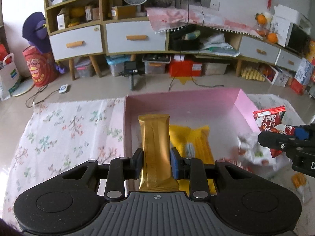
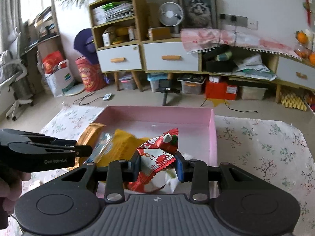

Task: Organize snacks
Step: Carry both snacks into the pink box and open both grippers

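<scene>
My left gripper (image 1: 156,162) is shut on a long gold snack packet (image 1: 154,137) and holds it above the left part of the pink box (image 1: 177,102). A yellow snack packet (image 1: 194,137) lies on the box floor beside it. My right gripper (image 2: 157,164) is shut on a red and white snack packet (image 2: 157,155) over the box's near edge (image 2: 213,137). In the right wrist view the left gripper (image 2: 84,150) comes in from the left with the gold packet (image 2: 88,135), above the yellow packet (image 2: 122,147). The right gripper (image 1: 271,137) shows at the right edge of the left wrist view.
The box sits on a floral tablecloth (image 1: 69,133) on a low table. A white snack packet (image 1: 254,151) lies on the cloth to the right of the box. Beyond the table are floor, a small tripod camera (image 1: 131,72) and cabinets (image 1: 135,37).
</scene>
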`<state>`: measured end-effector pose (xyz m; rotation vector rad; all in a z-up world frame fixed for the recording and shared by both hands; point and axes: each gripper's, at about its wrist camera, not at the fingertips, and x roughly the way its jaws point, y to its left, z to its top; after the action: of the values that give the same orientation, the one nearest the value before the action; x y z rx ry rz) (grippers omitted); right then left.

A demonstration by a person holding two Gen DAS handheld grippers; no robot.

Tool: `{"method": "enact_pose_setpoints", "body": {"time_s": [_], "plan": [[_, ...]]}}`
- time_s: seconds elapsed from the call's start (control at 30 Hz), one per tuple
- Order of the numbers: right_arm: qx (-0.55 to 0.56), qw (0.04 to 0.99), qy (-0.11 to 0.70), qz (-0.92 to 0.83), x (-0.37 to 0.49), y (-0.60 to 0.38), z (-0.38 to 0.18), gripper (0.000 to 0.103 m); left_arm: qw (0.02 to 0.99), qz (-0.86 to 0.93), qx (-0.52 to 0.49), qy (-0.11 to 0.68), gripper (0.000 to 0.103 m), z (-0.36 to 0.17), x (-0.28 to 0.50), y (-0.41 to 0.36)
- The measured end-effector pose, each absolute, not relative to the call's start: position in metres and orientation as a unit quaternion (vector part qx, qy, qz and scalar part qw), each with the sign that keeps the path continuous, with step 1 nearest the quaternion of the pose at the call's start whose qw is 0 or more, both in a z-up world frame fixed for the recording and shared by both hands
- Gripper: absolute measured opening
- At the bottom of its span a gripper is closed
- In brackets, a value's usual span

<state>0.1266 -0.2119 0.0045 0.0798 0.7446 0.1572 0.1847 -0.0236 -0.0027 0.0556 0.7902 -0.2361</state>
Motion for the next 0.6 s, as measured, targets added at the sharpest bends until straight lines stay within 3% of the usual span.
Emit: {"method": "enact_pose_setpoints", "body": {"time_s": [0.6], "plan": [[0.066, 0.923, 0.376, 0.044, 0.155, -0.233, -0.014, 0.011, 0.920, -0.117, -0.005, 0.373, 0.027, -0.014, 0.238, -0.039]]}}
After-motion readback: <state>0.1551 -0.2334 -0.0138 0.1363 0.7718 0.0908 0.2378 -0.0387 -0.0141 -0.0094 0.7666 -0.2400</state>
